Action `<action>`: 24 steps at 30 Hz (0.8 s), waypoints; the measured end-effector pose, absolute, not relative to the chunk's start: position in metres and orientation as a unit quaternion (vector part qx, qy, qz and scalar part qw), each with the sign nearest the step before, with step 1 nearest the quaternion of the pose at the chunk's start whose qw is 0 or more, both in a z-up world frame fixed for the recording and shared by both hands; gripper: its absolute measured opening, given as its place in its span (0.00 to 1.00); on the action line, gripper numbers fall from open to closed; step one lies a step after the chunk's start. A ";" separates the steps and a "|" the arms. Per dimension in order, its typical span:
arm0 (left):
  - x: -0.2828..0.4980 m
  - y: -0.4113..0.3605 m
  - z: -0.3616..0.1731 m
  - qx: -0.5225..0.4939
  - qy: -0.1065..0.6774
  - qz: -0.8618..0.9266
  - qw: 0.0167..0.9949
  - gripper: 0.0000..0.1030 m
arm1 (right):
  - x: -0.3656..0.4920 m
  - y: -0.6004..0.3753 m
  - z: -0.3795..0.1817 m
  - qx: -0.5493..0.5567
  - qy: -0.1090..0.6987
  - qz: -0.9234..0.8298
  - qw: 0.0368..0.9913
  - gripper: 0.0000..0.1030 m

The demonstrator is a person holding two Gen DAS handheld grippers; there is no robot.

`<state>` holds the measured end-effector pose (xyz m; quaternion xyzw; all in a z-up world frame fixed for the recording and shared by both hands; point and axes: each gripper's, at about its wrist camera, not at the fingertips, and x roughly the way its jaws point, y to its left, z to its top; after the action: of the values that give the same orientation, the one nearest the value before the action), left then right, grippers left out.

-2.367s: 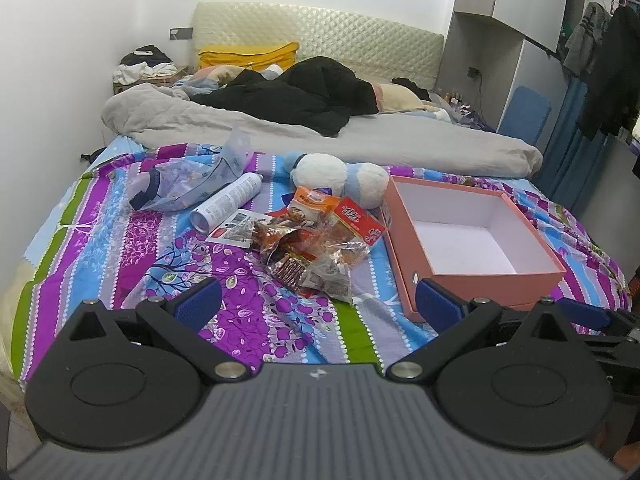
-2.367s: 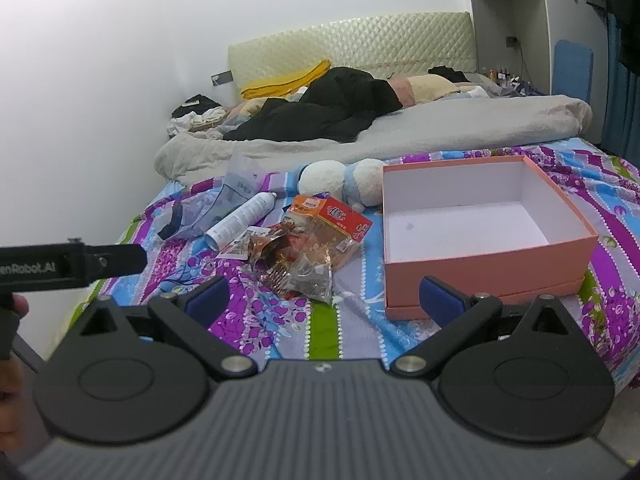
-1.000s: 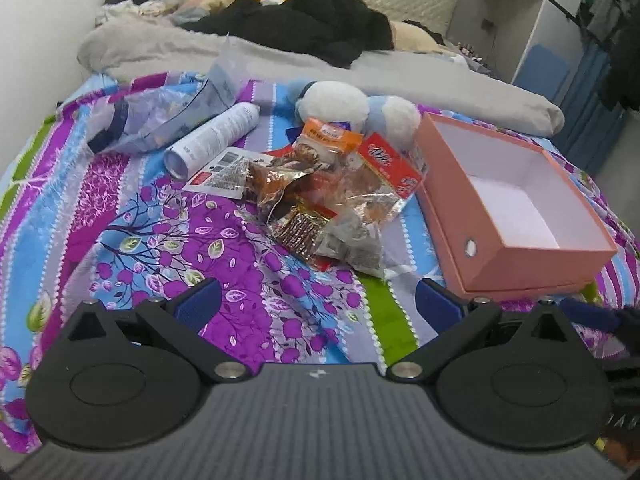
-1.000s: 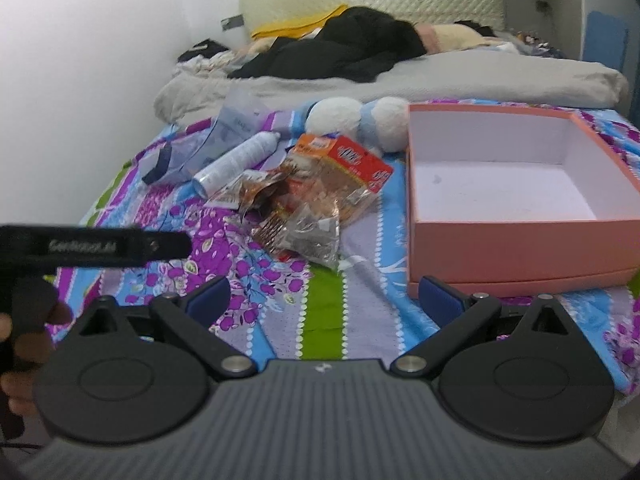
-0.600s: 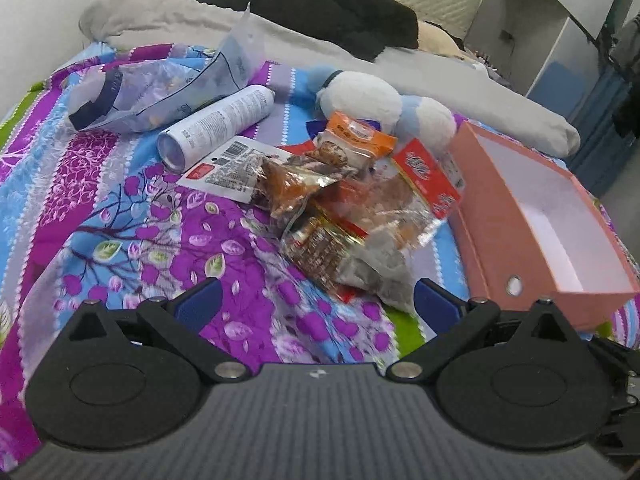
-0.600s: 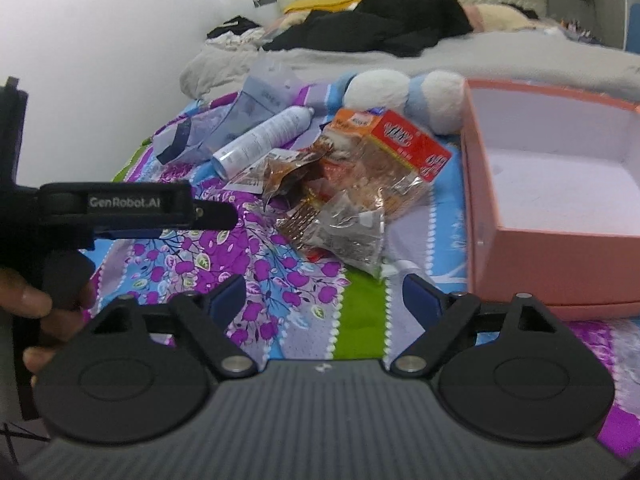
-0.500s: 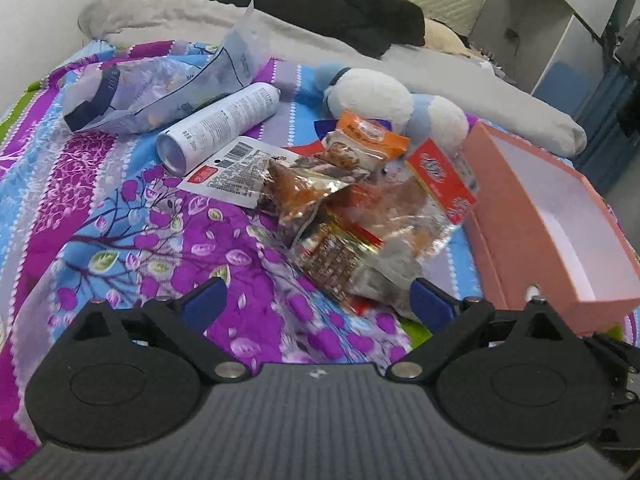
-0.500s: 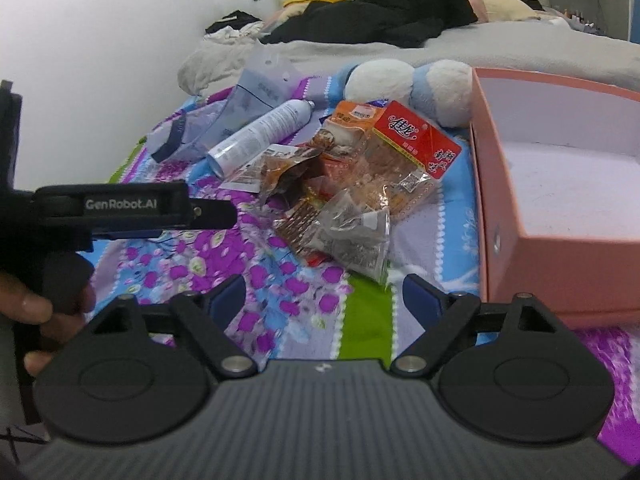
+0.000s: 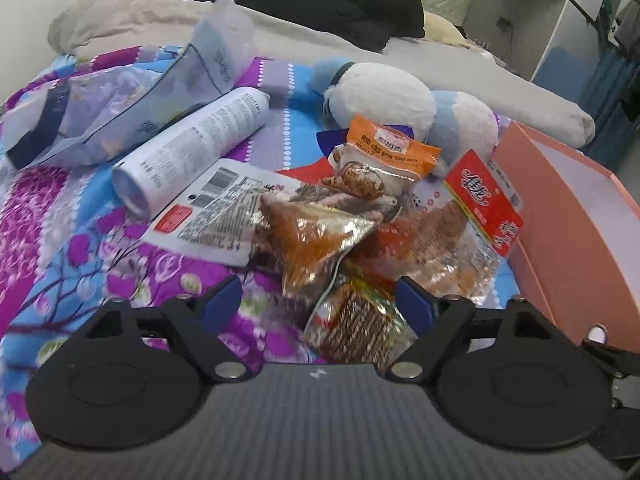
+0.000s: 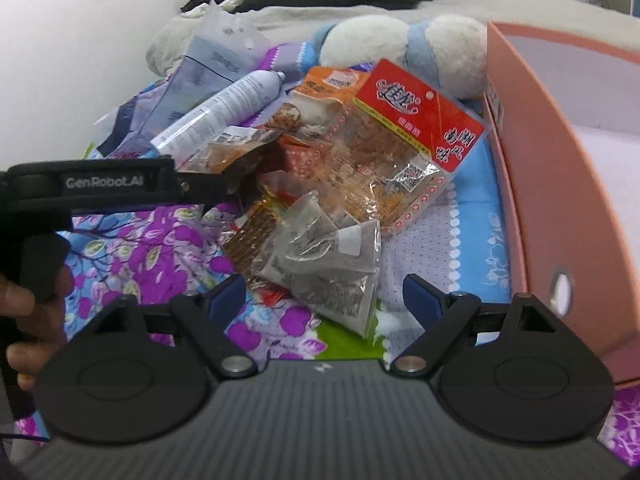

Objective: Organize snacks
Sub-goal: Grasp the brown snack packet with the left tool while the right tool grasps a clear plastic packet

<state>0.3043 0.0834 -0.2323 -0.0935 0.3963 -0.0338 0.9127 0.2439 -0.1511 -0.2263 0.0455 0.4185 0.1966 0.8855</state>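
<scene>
A heap of snack packets lies on the bedspread: an orange-topped packet (image 9: 384, 152), a red-labelled clear packet (image 9: 480, 204), a crinkled foil packet (image 9: 316, 240) and a brown packet (image 9: 356, 328). My left gripper (image 9: 320, 306) is open, its fingers either side of the brown packet. My right gripper (image 10: 326, 294) is open just before a clear grey packet (image 10: 332, 268); the red-labelled packet (image 10: 420, 120) lies beyond. The open pink box (image 10: 560, 184) stands to the right, also in the left wrist view (image 9: 572, 216). The left gripper's body (image 10: 104, 186) shows in the right wrist view.
A white spray can (image 9: 196, 144), a printed flat packet (image 9: 216, 208) and a bluish plastic bag (image 9: 120, 104) lie left of the heap. A white and blue plush toy (image 9: 400, 100) sits behind it. Grey duvet and black clothes lie farther back.
Both grippers have moved forward and down close to the snack heap. Both stay open and hold nothing.
</scene>
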 end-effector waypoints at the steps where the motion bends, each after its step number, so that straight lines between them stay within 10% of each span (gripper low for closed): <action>1: 0.309 0.083 -0.236 -0.091 0.396 -0.036 0.913 0.80 | 0.247 -0.150 -0.229 0.046 0.420 0.196 0.885 0.84; 11: 0.338 0.085 -0.256 -0.092 0.404 -0.035 0.910 0.43 | 0.267 -0.135 -0.247 0.041 0.440 0.189 0.877 0.82; 24: 0.302 0.089 -0.227 -0.130 0.389 -0.044 0.911 0.32 | 0.260 -0.141 -0.236 0.028 0.449 0.182 0.874 0.61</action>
<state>0.3020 0.0889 -0.2268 -0.1297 0.3890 -0.0442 0.9110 0.2604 -0.1406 -0.2363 0.0280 0.4490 0.1816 0.8744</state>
